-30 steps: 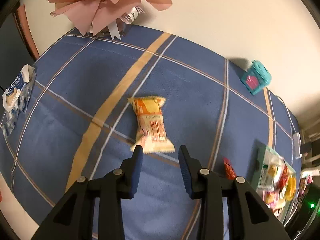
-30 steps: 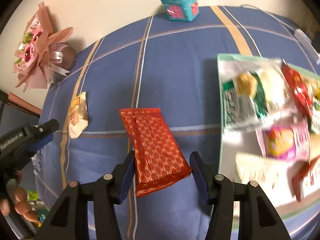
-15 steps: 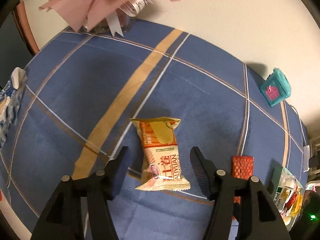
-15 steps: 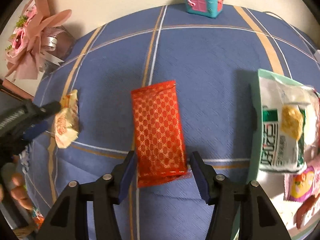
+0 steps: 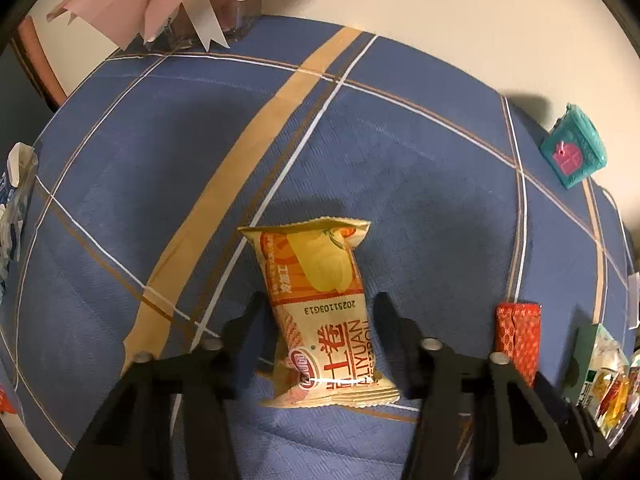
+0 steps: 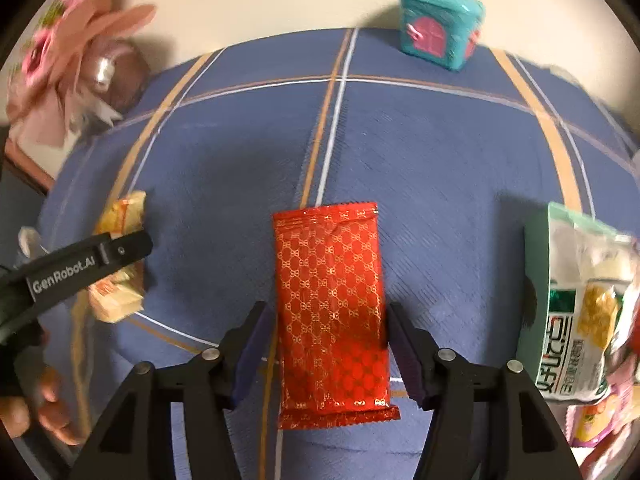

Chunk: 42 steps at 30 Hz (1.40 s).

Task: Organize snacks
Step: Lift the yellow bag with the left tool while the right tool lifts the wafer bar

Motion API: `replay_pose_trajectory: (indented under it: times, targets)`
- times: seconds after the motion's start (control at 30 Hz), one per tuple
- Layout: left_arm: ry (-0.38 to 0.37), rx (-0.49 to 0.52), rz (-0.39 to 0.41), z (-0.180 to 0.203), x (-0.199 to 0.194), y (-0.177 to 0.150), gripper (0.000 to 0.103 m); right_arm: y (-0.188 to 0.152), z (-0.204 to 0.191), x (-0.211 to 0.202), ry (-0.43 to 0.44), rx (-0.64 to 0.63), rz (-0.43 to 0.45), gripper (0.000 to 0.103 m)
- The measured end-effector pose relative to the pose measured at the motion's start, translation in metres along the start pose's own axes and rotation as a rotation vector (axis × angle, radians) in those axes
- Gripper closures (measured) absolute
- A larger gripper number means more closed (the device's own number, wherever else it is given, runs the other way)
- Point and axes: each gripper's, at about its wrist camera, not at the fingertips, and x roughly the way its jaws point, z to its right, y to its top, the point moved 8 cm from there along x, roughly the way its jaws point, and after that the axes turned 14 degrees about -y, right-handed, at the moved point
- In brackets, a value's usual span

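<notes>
An orange and yellow snack pack [image 5: 324, 312] lies flat on the blue checked tablecloth [image 5: 420, 184]. My left gripper [image 5: 320, 308] is open, one finger on each side of the pack, with gaps. A red patterned packet [image 6: 332, 312] lies flat on the cloth. My right gripper [image 6: 326, 316] is open around it, fingers close to its long edges. In the right wrist view the left gripper's finger [image 6: 92, 260] crosses the orange pack [image 6: 116, 264]. The red packet also shows at the right of the left wrist view [image 5: 518, 336].
A green tray [image 6: 534, 280] holding several snack packs stands at the right; it also shows in the left wrist view [image 5: 586, 344]. A teal toy house [image 6: 440, 24] and a pink bouquet [image 6: 68, 52] stand by the wall. A white and blue pack [image 5: 14, 208] lies at the cloth's left edge.
Both grippers moved forward and down over their packets. The left jaws opened wider and now straddle the orange pack. The right gripper swung left, straddling the red packet squarely.
</notes>
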Motion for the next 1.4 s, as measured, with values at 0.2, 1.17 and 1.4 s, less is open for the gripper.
replay_pose_trajectory:
  times: [0.2, 1.17, 1.4]
  targets:
    - [0.012, 0.012, -0.002, 0.002, -0.002, -0.002, 0.065, 0.002, -0.003, 0.005, -0.056, -0.028, 0.015, 0.049]
    - [-0.058, 0.133, 0.113, 0.091, -0.1, -0.051, 0.066, -0.045, 0.08, -0.102, -0.049, 0.098, 0.074, 0.056]
    - [-0.085, 0.184, 0.137, 0.118, -0.12, -0.074, 0.066, -0.064, 0.105, -0.128, -0.043, 0.148, 0.104, 0.056]
